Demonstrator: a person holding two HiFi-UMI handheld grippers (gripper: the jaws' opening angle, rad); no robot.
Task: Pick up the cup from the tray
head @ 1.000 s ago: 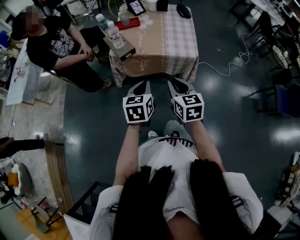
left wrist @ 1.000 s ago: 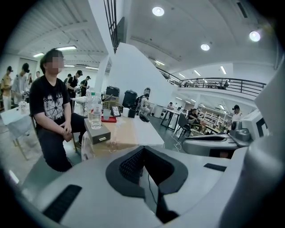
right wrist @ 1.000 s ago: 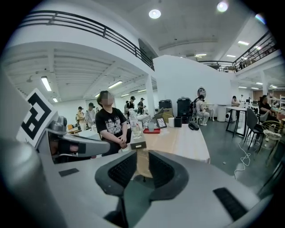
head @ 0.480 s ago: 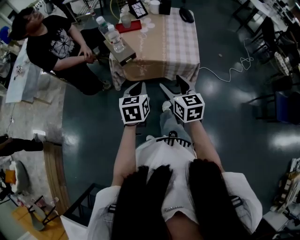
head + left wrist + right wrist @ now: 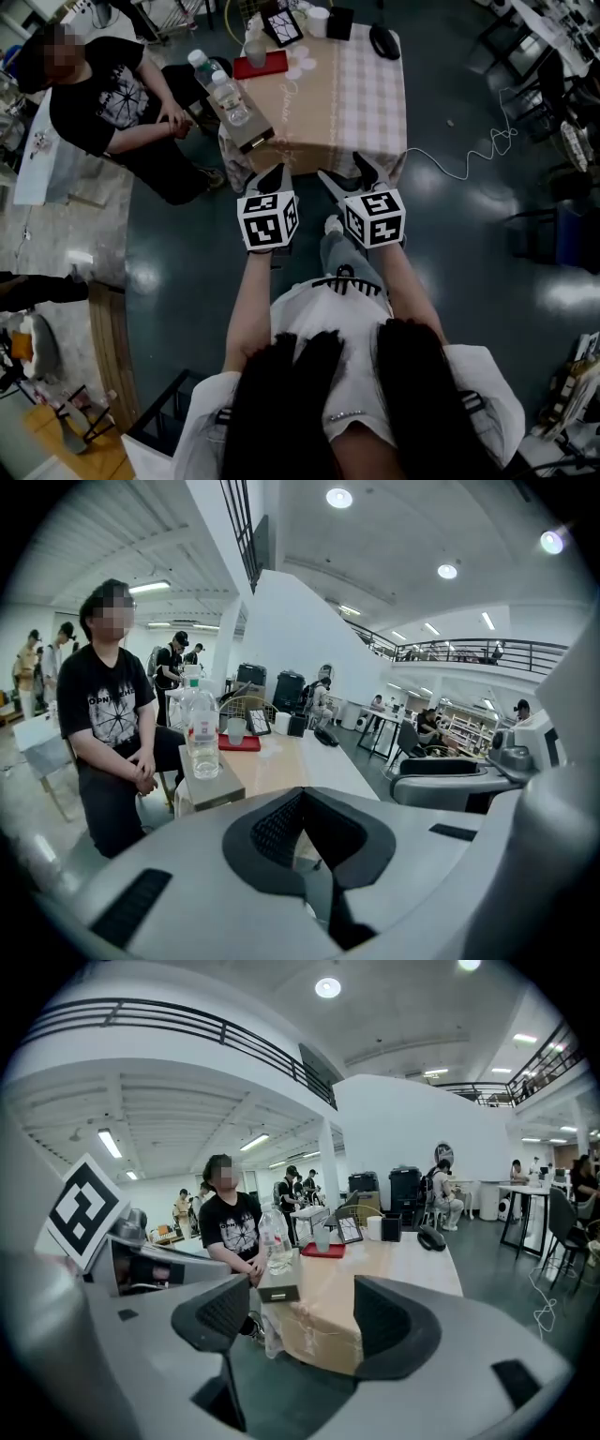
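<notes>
Two grippers hang in the air before one table, touching nothing. The left gripper has its jaws pressed together and empty. The right gripper is opening its jaws, and nothing stands between them. One clear cup stands on one red tray at the table's far left part, well apart from both grippers. Two water bottles stand at the left edge, a nearer bottle and a farther bottle, beside one seated person.
</notes>
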